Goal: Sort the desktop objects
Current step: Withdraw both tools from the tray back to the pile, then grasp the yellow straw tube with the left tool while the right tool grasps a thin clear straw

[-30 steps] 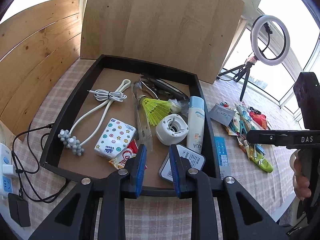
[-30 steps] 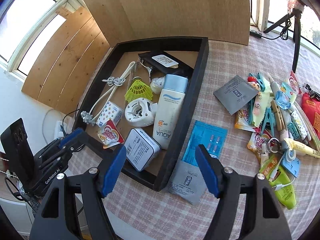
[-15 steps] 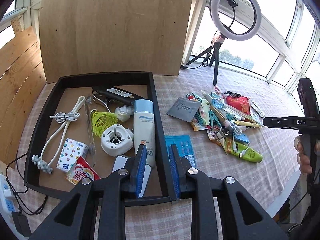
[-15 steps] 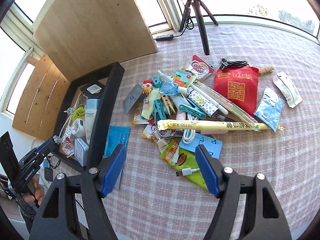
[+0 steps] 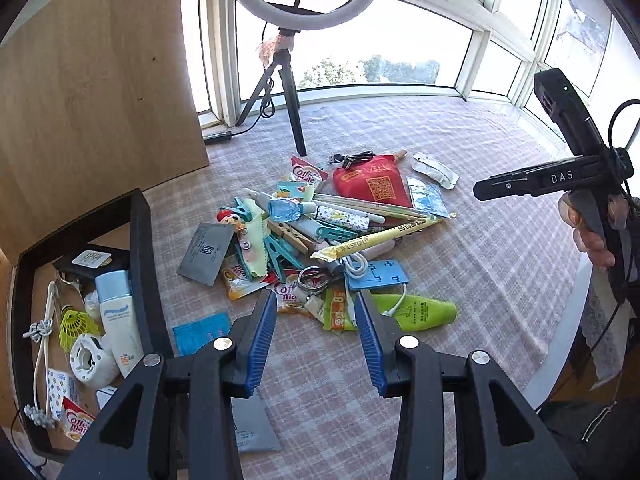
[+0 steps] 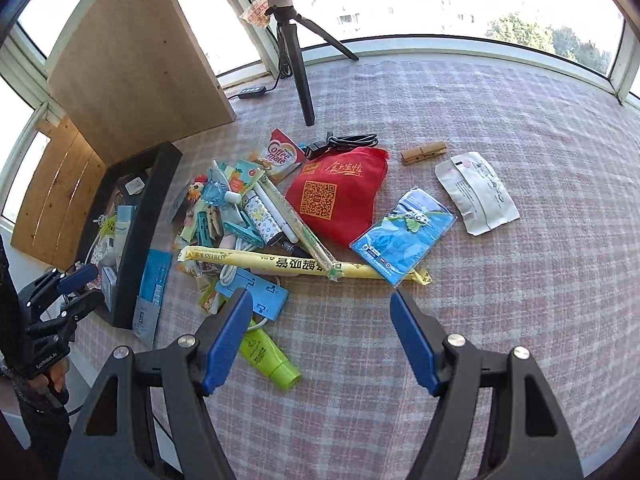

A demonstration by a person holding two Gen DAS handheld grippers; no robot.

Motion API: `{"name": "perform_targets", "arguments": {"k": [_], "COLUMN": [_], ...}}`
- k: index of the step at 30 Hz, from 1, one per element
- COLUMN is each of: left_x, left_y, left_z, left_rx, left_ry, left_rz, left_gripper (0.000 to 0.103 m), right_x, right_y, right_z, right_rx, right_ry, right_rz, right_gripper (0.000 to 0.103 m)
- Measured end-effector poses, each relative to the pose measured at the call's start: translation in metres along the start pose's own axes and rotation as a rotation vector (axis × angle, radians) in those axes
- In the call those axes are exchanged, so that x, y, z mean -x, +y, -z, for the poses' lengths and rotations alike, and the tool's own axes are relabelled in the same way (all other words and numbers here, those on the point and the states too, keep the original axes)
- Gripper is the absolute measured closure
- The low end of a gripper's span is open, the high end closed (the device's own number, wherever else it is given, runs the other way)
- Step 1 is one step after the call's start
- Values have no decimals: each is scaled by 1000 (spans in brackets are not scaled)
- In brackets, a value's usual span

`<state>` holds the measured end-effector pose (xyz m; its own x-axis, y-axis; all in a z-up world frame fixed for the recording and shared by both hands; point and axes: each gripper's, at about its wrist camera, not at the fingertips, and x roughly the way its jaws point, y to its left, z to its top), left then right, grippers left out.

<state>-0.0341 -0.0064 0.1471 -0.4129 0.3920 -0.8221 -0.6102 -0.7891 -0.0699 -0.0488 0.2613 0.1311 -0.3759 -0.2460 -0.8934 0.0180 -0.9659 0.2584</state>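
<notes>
Fingers spreading, my left gripper [image 5: 316, 312] hovers empty above the pile of clutter [image 5: 332, 236] beside the black tray [image 5: 146, 264]. My right gripper [image 6: 320, 312] hangs released, grasping nothing, over the checked tablecloth [image 6: 500, 280].

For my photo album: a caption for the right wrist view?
Open right gripper above a cluttered pile: red pouch, yellow stick pack.

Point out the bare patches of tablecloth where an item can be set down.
Bare cloth lies right of the white sachet out to the window sill, and in front of the green tube beneath the right gripper. Crowded: the pile around the red pouch and inside the black tray.
</notes>
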Motion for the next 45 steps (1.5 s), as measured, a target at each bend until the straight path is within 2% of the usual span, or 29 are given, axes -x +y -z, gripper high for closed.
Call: {"name": "perform_targets", "arguments": {"k": [7,9,15,17,19,23,30,32,33,37,45], "left_x": [-45,-59,-101,-112,-120,-131,-143,-145,-147,-147,-115], "left_y": [-44,-46,-43,-42,-41,-45,-55,-58,-60,-67,-74], "left_z": [-37,-44,-53,-52,-52,-50,-50,-49,-48,-41,-21], "left_rx": [-186,-208,-283,-292,-301,-321,-345,-348,-351,-375,-342], "left_ry": [83,108,214,242,265,291,320,327,332,358,323], "left_rz": [55,70,43,48,54,78,113,122,124,134,180], "left_gripper": [64,63,61,61,61,61,64,70,77,85,92], "right_x": [-38,-52,-85,-95,-106,-122,-131,-132,-132,-129,-98], "right_y": [3,2,-2,-1,-1,-2,-5,-7,-9,-14,-25], "right_z": [-31,-37,-50,-52,-52,-50,-50,-50,-50,-48,-36], "right_rx": [147,163,177,182,182,176,141,127,117,91,13], "right_ry": [133,166,239,265,295,333,346,344,343,336,260], "right_rz": [-49,-59,-116,-129,-145,-158,-187,-191,-196,-212,-272], "right_gripper": [33,33,34,41,53,57,73,78,82,91,95]}}
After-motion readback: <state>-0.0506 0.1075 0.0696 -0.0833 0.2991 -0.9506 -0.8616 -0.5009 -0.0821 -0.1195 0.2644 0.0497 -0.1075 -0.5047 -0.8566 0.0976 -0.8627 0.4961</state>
